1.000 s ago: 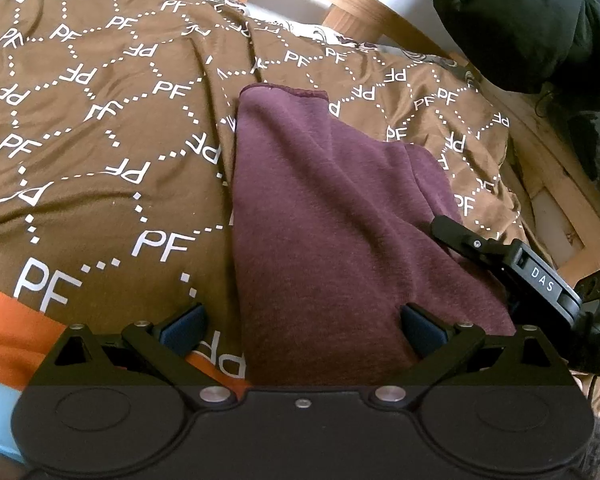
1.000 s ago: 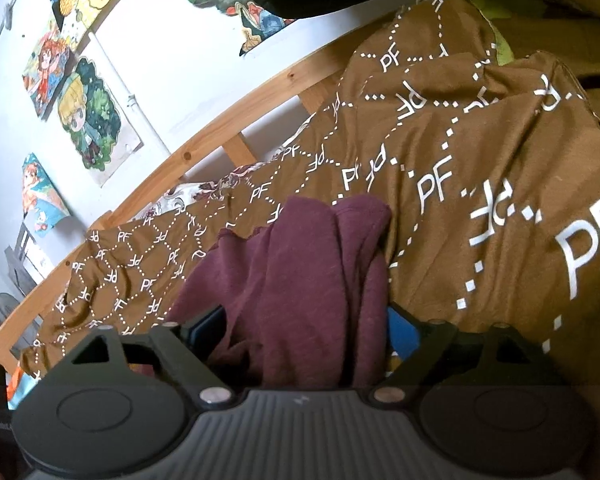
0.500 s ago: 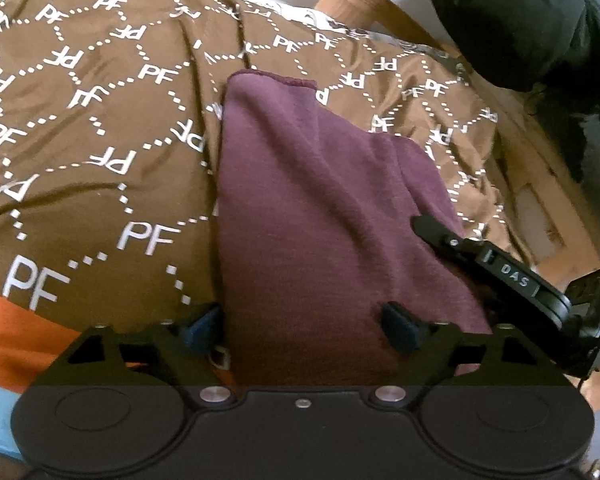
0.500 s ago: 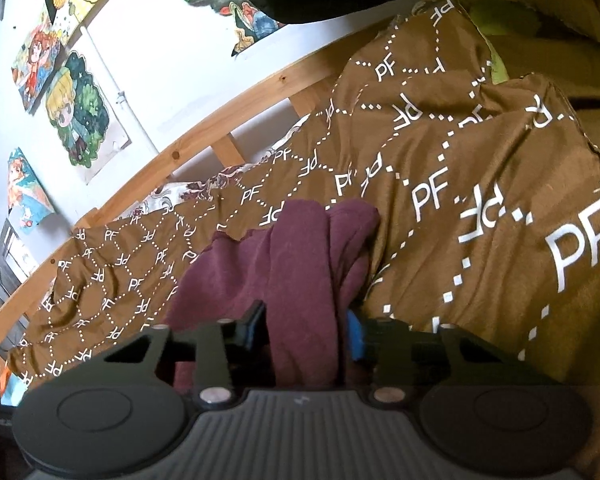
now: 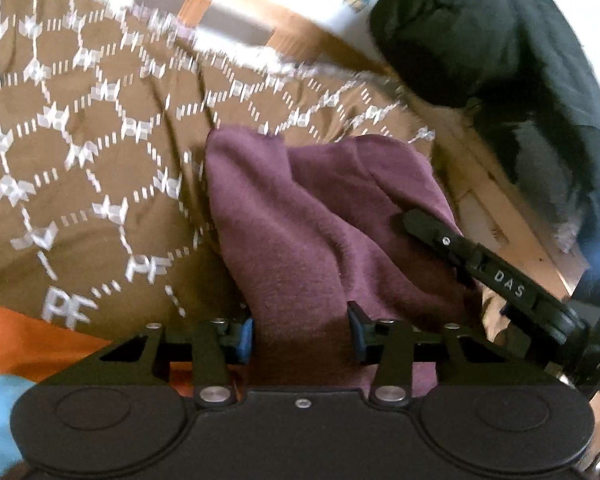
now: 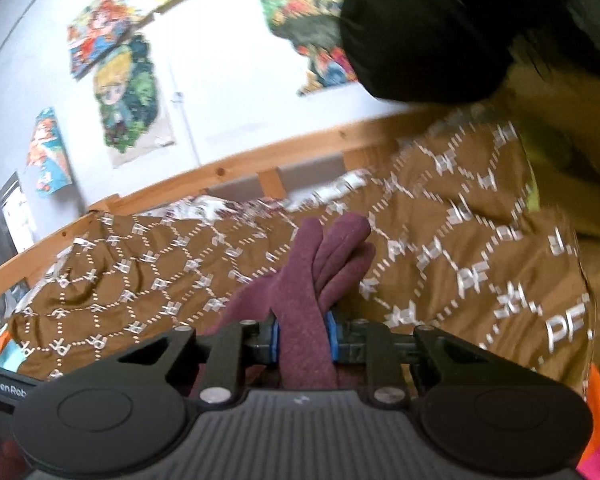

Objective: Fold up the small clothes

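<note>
Maroon fleece garment [image 5: 300, 232]: one, bunched; both claws closing on it, right gripper [image 6: 302, 338] pinching, left gripper [image 5: 300, 330] apparently gripping; view blurred.

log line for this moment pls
left gripper: closing on maroon garment | right gripper: closing, pinching garment | garment: bunched on brown bedspread

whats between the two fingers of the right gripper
A bunched fold of the maroon garment fills the gap between the right gripper fingers, which are closing on it, as the right wrist view shows.
</note>
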